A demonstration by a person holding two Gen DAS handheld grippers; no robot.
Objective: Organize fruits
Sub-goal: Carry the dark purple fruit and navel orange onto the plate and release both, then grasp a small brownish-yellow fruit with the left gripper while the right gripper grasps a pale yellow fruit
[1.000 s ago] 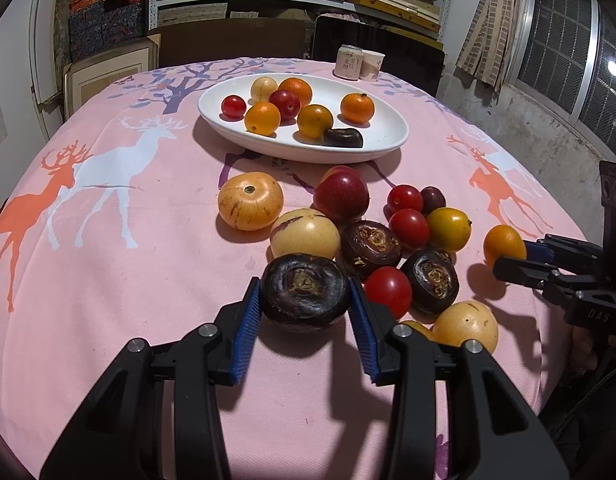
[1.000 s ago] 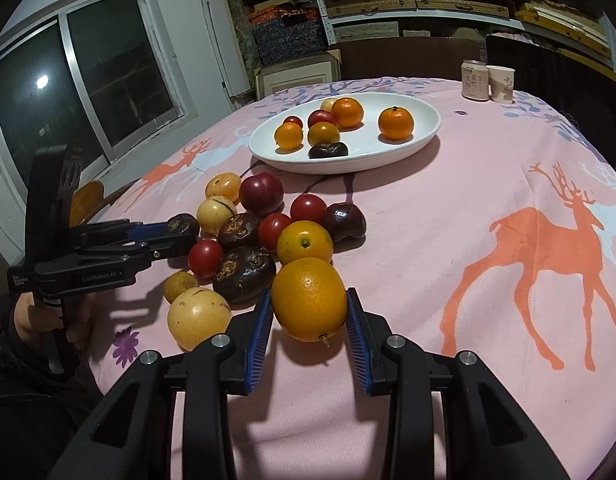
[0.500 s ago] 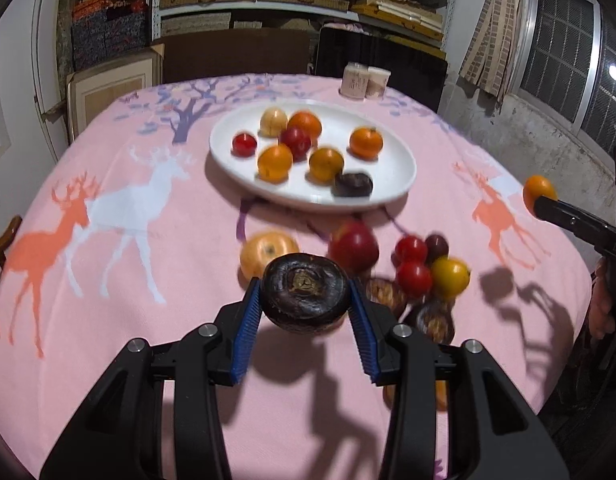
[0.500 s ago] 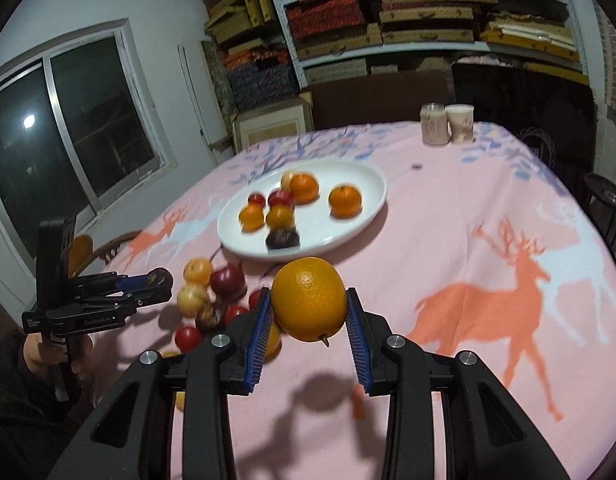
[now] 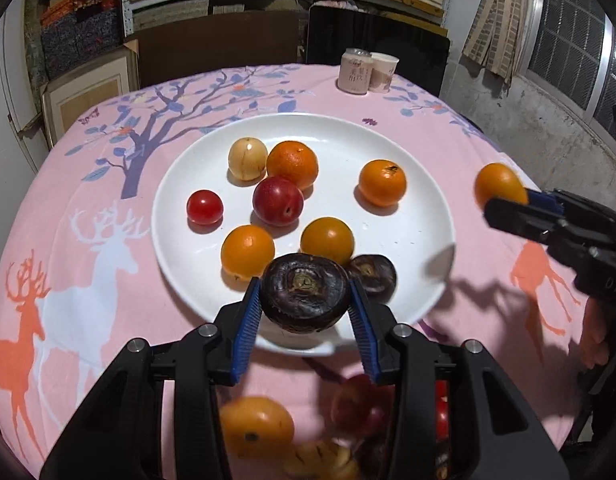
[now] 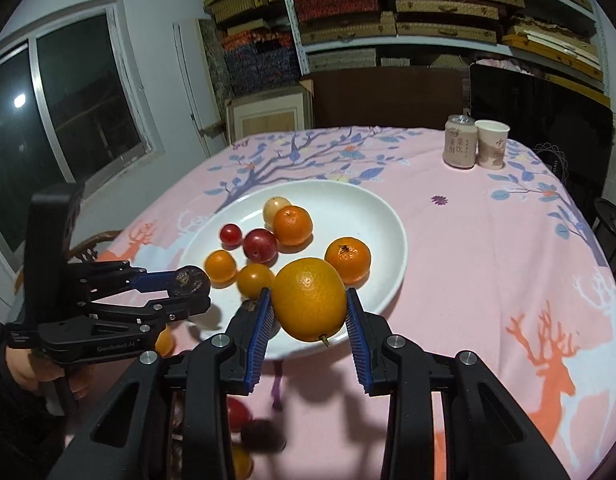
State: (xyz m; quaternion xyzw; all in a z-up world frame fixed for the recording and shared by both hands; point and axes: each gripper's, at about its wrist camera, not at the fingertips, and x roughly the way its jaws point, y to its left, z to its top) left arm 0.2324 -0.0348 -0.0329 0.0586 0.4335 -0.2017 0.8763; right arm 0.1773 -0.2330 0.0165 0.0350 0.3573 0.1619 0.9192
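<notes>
My bench [image 5: 87, 240] wears a pink cloth printed with deer and a blue-leaved tree. On it sits a white plate [image 5: 420, 184] near the middle. At the far edge a can [image 6: 460, 142] and a paper cup [image 6: 492, 145] stand just beside each other. Loose fruit [image 5: 255, 426] lies on the cloth at my near side.

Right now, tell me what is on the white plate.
On the white plate lie four orange fruits, a red plum, a small red tomato, a pale yellow fruit and a dark purple one. The held fruits hide part of its near edge.
</notes>
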